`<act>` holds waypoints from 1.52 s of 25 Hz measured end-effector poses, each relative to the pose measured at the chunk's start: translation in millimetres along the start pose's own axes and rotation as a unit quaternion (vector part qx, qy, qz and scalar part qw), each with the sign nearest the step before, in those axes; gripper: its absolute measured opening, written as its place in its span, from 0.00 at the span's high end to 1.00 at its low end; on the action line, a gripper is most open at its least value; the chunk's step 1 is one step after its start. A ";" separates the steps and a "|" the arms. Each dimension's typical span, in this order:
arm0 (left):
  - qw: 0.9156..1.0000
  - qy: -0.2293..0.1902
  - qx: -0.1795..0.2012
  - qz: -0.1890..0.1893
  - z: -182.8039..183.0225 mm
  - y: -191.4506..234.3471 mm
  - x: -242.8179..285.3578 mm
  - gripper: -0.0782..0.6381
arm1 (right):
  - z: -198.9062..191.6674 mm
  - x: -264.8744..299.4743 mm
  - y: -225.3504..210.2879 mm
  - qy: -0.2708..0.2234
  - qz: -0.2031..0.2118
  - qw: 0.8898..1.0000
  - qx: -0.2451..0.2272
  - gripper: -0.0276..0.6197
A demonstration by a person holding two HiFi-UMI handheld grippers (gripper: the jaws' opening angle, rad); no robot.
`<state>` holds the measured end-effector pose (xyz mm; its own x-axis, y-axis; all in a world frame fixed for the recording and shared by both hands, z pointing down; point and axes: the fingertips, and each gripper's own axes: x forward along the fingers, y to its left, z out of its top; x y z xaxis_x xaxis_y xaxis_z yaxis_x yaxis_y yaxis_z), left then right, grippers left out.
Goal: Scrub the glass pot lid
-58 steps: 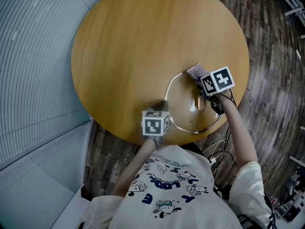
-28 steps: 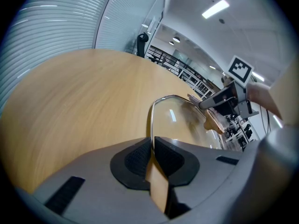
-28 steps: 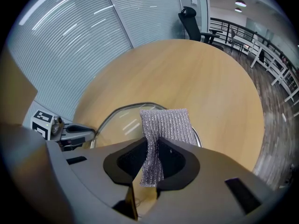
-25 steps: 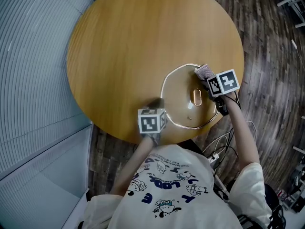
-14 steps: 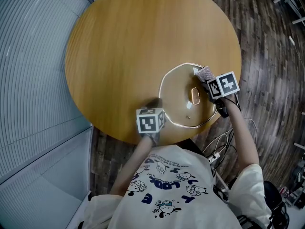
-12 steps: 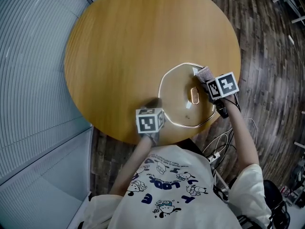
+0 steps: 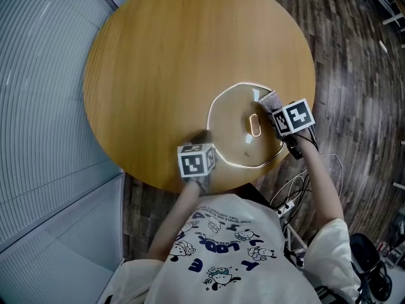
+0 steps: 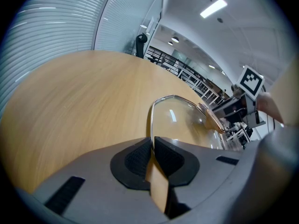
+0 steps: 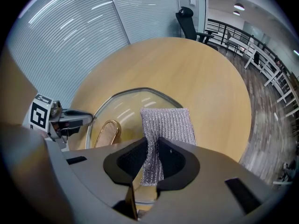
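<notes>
Round wooden worktop [image 7: 171, 62] seen from above, with the glass pot lid [image 7: 235, 132] lying flat, dome up, near the worktop's edge closest to the person and toward its right side. The lid has a metal rim and an oval, gold-coloured handle [image 7: 255, 125] at its centre. The left tool [image 8: 151, 149] is clenched on the lid's rim at the side nearest the worktop's near edge; its two dark pads press on the thin metal band from either side. The right tool [image 9: 152, 157] is clenched on a silver mesh scouring pad [image 9: 167, 124], gripping one end of it, while the free end lies spread on the glass at the lid's far-right part, reaching over the rim there, just beside the handle. Each tool carries a cube with square markers [image 7: 195, 160]. The person's forearms extend from a white printed shirt [image 7: 228, 246] at the near edge. Dark plank floor [image 7: 354, 56] surrounds the worktop on the right; a ribbed pale wall [image 7: 38, 75] lies on the left.
</notes>
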<state>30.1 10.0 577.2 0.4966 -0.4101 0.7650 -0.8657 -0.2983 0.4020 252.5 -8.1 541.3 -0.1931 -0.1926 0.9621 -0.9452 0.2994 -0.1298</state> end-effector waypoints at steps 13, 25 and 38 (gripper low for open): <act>1.000 0.004 0.004 0.003 1.2 2.4 1.1 0.85 | -16.1 -3.8 0.3 0.003 -0.017 1.000 -0.006 0.84; 1.000 0.004 0.007 0.007 3.3 4.8 3.0 0.85 | -31.2 -4.9 6.4 0.014 -0.033 0.999 -0.026 0.84; 1.000 0.005 0.008 0.004 3.3 3.1 2.6 0.85 | -49.8 -7.1 17.1 0.037 -0.060 0.995 -0.068 0.84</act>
<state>28.9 5.1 578.8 0.4897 -0.4030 0.7732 -0.8680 -0.3088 0.3888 250.8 44.9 544.2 -0.0560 -0.1661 0.9845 -0.9150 0.4031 0.0159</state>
